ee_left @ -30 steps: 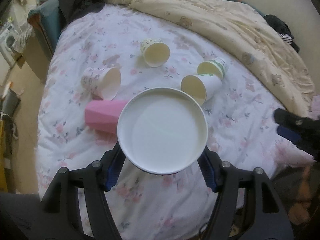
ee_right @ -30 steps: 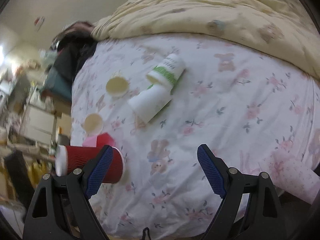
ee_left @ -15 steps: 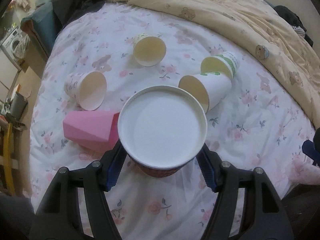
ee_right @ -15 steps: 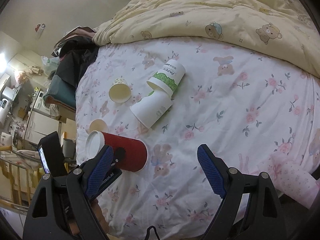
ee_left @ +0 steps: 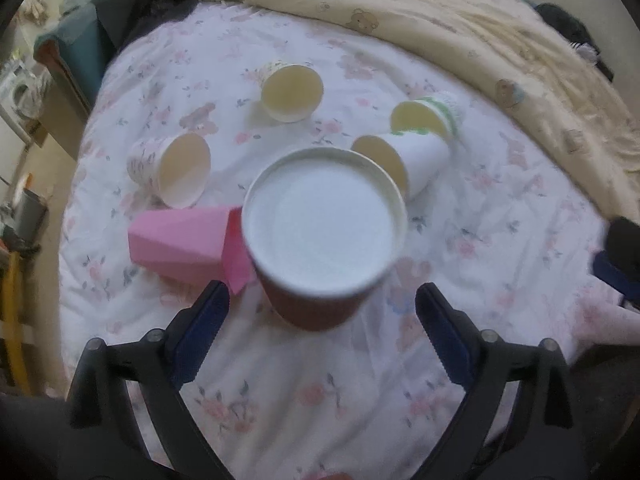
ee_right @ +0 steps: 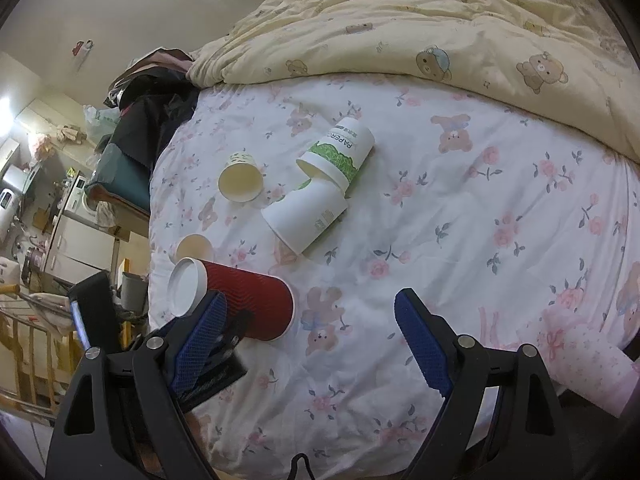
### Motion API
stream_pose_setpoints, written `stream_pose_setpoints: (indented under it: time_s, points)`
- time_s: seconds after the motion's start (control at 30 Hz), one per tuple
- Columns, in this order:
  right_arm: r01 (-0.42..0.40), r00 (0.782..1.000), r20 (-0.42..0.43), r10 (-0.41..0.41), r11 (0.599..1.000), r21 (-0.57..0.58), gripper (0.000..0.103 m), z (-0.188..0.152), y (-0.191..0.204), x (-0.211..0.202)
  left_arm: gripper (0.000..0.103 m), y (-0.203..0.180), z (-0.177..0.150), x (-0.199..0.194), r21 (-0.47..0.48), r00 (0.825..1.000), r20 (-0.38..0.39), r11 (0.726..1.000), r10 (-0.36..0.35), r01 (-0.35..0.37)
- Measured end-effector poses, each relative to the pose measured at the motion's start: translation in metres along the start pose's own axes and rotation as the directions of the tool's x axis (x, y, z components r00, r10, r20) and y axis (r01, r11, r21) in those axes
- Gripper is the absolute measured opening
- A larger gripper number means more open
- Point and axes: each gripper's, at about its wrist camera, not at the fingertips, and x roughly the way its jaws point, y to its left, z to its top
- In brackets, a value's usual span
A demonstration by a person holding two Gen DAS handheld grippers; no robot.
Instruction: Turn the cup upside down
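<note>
Half a second ago the left gripper (ee_left: 320, 316) clamped the red cup (ee_left: 320, 240); now its blue jaws stand apart, released. Red cup rests upside down on the floral bedsheet (ee_left: 500, 248), white base up, beside the pink cup (ee_left: 180, 242). Right gripper (ee_right: 310, 324) hangs unclenched, holding nothing.

Your right gripper (ee_right: 308, 340) hangs over the bed (ee_right: 460, 248) with its blue fingers (ee_right: 420, 344) spread wide and nothing between them. At near left the red cup (ee_right: 244, 300) lies on its side, white bottom facing left. Farther off, a white cup (ee_right: 304, 220) and a green-printed cup (ee_right: 340, 156) lie touching. The yellow quilt (ee_right: 440, 28) covers the far side.
</note>
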Motion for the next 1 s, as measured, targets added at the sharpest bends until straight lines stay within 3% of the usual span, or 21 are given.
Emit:
stream_pose_setpoints:
  time_s: [0.1,0.2,0.43,0.57,0.83,0.93,1.0]
  points:
    - [0.007,1.000,-0.002,-0.007,1.000,-0.013,0.089,-0.001,0.002,0.001,0.093,0.008,-0.006,-0.029,-0.013,0.998,0.057,1.000,-0.012,0.013]
    - [0.039,0.999,0.004,-0.039,0.997,-0.068,0.089,-0.005,0.011,0.001,0.093,0.019,-0.012,-0.061,-0.001,0.989,0.142,0.999,0.034,-0.034]
    - [0.048,0.995,0.091,-0.027,0.972,-0.229,0.089,-0.021,0.043,-0.015,0.093,0.061,-0.033,-0.123,-0.003,0.939,0.331,0.995,0.093,-0.097]
    - [0.059,0.989,0.147,-0.013,0.948,-0.314,0.089,-0.036,0.062,-0.027,0.094,0.082,-0.046,-0.137,-0.049,0.924,0.367,0.994,0.106,-0.095]
    - [0.106,0.981,0.189,-0.038,0.924,-0.367,0.089,-0.069,0.081,-0.026,0.103,0.097,-0.069,-0.134,-0.101,0.928,0.364,0.994,0.081,-0.047]
    - [0.144,0.973,0.223,-0.057,0.907,-0.395,0.098,-0.083,0.088,-0.026,0.103,0.098,-0.076,-0.131,-0.118,0.924,0.368,0.991,0.099,-0.059]
    - [0.157,0.968,0.243,-0.061,0.903,-0.399,0.098,-0.093,0.090,-0.025,0.103,0.099,-0.080,-0.127,-0.119,0.923,0.368,0.990,0.112,-0.073]
